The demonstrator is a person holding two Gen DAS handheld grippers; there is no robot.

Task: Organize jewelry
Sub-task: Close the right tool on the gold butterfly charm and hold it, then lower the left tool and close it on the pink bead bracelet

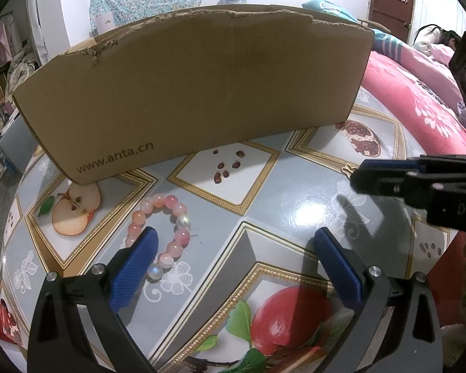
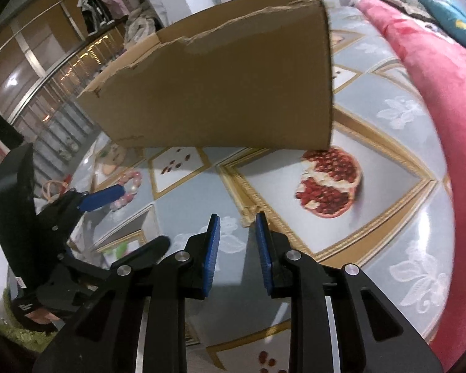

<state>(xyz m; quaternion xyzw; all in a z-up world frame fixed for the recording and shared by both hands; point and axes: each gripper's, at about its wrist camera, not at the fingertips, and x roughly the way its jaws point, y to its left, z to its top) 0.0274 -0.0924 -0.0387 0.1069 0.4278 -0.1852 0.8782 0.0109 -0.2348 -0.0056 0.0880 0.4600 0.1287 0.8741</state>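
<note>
A bracelet [image 1: 161,236] of glossy pink and pearly white round beads lies on the table [image 1: 282,199], near the cardboard box [image 1: 195,93]. The left gripper [image 1: 236,248] has its jaws released wide; its left finger overlaps the bracelet. The right gripper [image 2: 236,233] has its jaws slightly parted with nothing between them.

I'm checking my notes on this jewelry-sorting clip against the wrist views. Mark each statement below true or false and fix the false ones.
1. The pink bead bracelet lies on the tablecloth, in front of the cardboard box. True.
2. The left gripper is shut on the bracelet. False: its jaws stand wide open, one finger in front of part of the bracelet, nothing gripped.
3. The right gripper has nothing between its jaws. True: only a narrow empty gap shows there.
4. The box is sealed with a lid. False: its top is open, with torn edges.
5. The bracelet is inside the box. False: it lies outside, on the tablecloth.
</note>
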